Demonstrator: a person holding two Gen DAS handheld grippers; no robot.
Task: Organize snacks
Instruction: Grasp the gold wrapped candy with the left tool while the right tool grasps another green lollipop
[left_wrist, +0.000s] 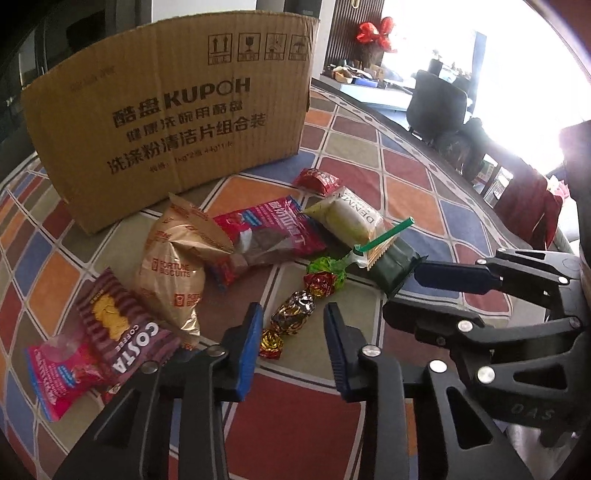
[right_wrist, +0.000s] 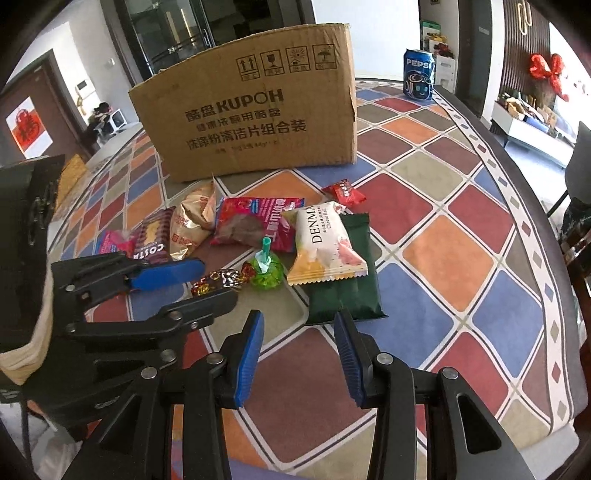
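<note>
The left gripper (left_wrist: 293, 332), partly open and empty, pointed along the row of foil candies (left_wrist: 293, 314) just ahead; the right gripper (right_wrist: 299, 343), likewise empty, stood farther away.

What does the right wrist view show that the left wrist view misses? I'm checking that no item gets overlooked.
Only the right wrist view shows the Pepsi can standing behind the cardboard box, and a door with a red paper decoration. Only the left wrist view shows the dark chairs by the bright window. Both show the box, the snack packets, the foil candies, the green lollipop, both grippers and the checked tablecloth.
</note>
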